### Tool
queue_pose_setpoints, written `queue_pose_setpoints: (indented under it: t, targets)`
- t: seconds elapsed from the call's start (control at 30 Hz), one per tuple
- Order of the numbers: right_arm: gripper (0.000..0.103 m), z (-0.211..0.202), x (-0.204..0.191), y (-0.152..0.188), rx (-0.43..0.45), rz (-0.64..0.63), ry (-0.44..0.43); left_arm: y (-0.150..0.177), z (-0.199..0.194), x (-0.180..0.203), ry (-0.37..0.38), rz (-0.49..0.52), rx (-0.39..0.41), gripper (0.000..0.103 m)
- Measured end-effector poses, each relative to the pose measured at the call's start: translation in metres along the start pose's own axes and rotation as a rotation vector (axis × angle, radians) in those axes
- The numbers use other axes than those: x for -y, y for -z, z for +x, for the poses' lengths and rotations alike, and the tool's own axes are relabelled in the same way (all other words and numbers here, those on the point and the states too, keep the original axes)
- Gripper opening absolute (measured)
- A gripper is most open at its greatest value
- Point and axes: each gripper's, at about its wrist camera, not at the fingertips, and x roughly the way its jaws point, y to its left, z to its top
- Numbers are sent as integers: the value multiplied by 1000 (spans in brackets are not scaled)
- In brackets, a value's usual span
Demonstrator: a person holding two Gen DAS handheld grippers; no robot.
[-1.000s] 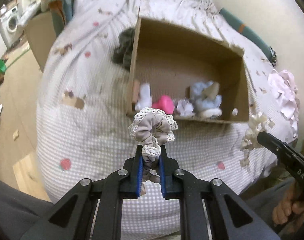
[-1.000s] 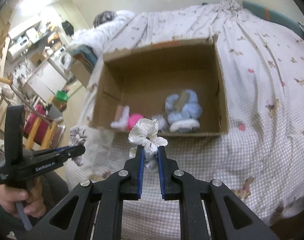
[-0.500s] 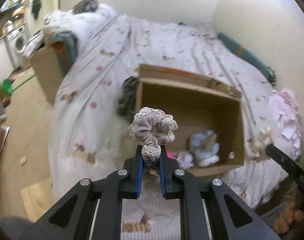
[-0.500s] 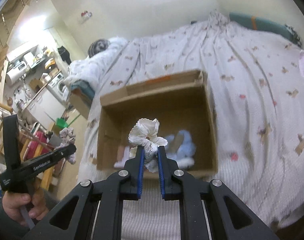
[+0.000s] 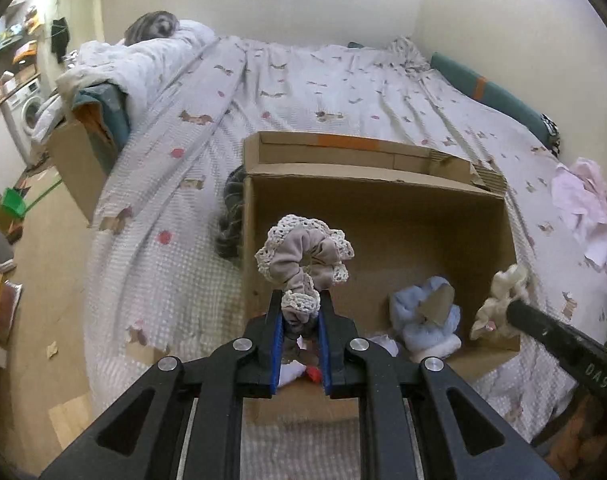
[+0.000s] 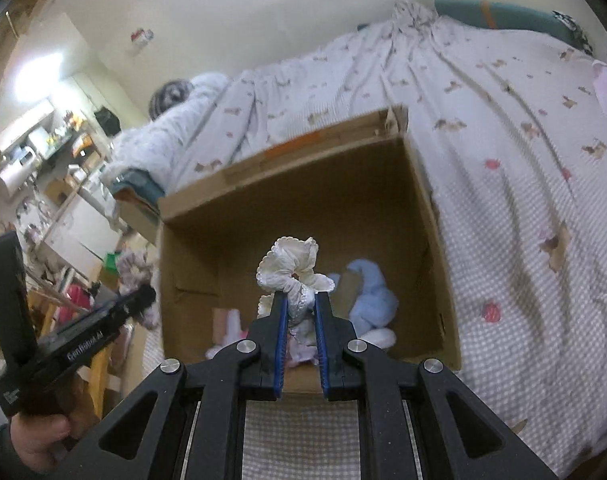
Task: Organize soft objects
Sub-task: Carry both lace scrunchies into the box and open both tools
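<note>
An open cardboard box (image 5: 383,208) (image 6: 295,184) sits on the bed. My left gripper (image 5: 300,300) is shut on a beige lace-edged scrunchie (image 5: 303,256), held over the box's near left part. My right gripper (image 6: 300,300) is shut on a white frilly scrunchie (image 6: 293,268), held over the box's near edge. It also shows in the left wrist view (image 5: 503,296) at the box's right corner. Inside the box lie a light blue soft item (image 5: 423,320) (image 6: 371,296), white pieces and something pink (image 6: 227,324).
A dark grey soft item (image 5: 231,220) lies against the box's left wall. Pink-white fabric (image 5: 583,208) lies at the bed's right. A second cardboard box (image 5: 83,152) stands left of the bed, with floor and clutter beyond. Walls close the far and right sides.
Both grippers have moved forward and lower towards the box, which now fills more of each view. Each scrunchie stays clamped.
</note>
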Motion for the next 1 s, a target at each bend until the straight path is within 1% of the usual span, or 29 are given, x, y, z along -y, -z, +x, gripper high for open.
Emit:
queue_pose_setpoints:
  t: [0.1,0.17,0.2,0.23,0.37,0.43,0.5,0.57,0.7,0.73,0.77,0.8,0.9,1.0]
  targets:
    - [15,17,3,4,-57,-4,25,5,16,1,5,18,-10,13]
    - [15,26,2,8,-89,-9,36,6,28,0,46,-15,-52,13]
    - [15,30,1,10,-100,-14,42,5,35,2,82,-22,-84,13]
    - [15,32,0,11,-107,-19,44,5,40,6,91,-7,-99,13]
    - [15,45,-4,12,-134,-45,76,7,49,20,68,59,-93,13]
    - [15,51,-5,12,-147,-56,104,8,52,21,70,59,-99,13]
    - [15,54,-2,12,-154,-39,110,10,54,22,67,63,-109,13]
    - [15,58,0,11,-160,-23,116,11,54,23,81,59,-112,13]
    - [15,68,-1,12,-183,-8,122,9,55,22,55,57,-106,13]
    - [15,70,-1,13,-188,-9,122,9,54,21,46,59,-106,16]
    - [15,72,-2,13,-193,-12,124,9,55,21,26,64,-107,18]
    - [15,73,-3,14,-196,-14,124,10,55,21,23,68,-109,18]
    - [15,74,-3,14,-201,-14,124,10,56,20,50,62,-128,18]
    - [15,75,0,12,-204,-4,117,9,53,23,61,72,-112,19]
